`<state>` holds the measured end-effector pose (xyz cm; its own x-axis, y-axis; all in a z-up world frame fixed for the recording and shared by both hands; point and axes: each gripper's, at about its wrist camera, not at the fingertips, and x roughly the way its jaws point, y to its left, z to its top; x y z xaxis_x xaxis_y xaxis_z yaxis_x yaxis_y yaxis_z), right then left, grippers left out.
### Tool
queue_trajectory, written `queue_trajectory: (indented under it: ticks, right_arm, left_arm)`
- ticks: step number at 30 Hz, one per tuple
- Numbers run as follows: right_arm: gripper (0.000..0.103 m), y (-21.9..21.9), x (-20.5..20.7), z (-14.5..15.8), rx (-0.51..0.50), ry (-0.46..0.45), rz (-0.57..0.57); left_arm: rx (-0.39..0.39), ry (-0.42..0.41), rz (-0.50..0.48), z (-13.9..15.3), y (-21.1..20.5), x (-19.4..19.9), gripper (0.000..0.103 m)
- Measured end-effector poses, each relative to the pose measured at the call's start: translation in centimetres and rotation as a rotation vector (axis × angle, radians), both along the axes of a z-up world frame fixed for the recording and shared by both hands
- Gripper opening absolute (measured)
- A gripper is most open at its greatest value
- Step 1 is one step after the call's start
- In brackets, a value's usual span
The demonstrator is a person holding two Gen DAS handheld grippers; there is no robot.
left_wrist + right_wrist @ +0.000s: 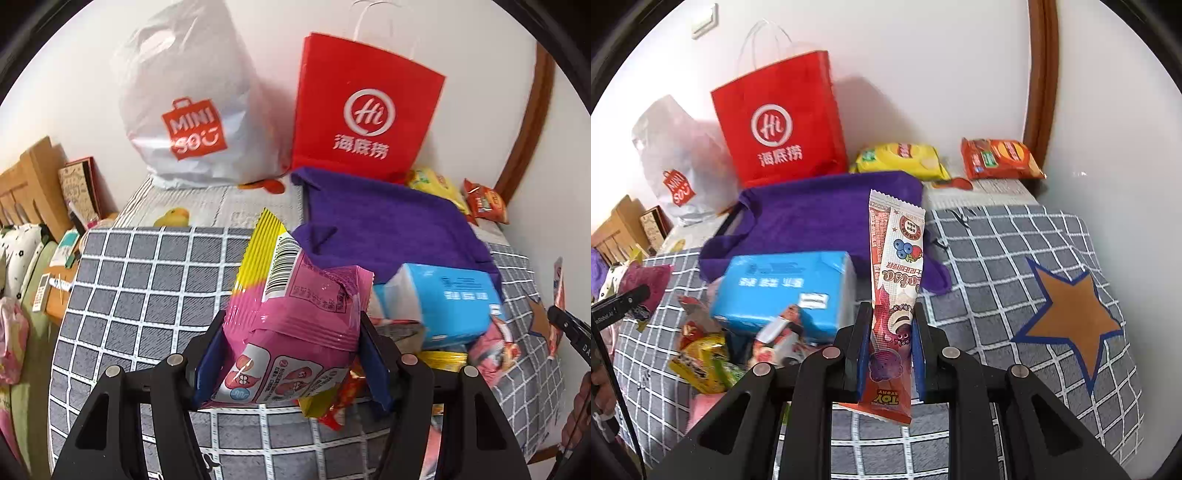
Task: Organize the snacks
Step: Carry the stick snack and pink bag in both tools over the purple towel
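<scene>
Snacks, left wrist view: a pink and yellow snack packet (291,317) is clamped between the blue pads (375,365) of the left gripper (291,354).
Left claw state: about half closed, both pads pressed against the packet's sides.
Packet axis: long axis runs away from the camera, the yellow crimped end with the barcode pointing up and away, the pink printed end toward the camera.
Packet place: lifted above the grey checked cloth (147,280), clear of it.
Loose snacks: a small heap (491,343) lies to the right under a blue tissue pack (454,302).
Background: a purple bag (384,221), a red paper bag (365,110) and a white plastic bag (192,110) stand toward the wall.

Snacks, right wrist view: a long thin stick packet (895,288) sits in the right gripper (890,354).
Right claw state: closed tight, pads pinching the packet's lower third.
Stick axis: long axis nearly upright, leaning slightly away, white crimped end up, red end hanging below the pads; its print reads upside down.
Stick place: held above the cloth, in front of the purple bag (820,214).
Other snacks: yellow chip bag (901,158) and orange chip bag (1001,158) by the wall; heap (705,354) at left beside the tissue pack (786,291).
Cloth mark: a brown star (1071,317) at right.
</scene>
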<state>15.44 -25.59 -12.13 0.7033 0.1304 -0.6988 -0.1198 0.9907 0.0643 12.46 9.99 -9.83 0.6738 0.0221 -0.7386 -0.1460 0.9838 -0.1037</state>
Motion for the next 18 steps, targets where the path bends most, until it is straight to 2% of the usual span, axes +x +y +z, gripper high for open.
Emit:
queue_trajectory:
  ticks: [8,18]
  right_arm:
    - [0.020,1.3,0.2,2.2,0.010,-0.032,0.040]
    - [0.020,2.0,2.6,3.8,0.023,-0.037,0.078]
  left_arm:
    - [-0.020,-0.036,-0.086,2.1,-3.2,0.3,0.063]
    - [-0.021,-0.052,-0.169,4.2,-6.7,3.2,0.063]
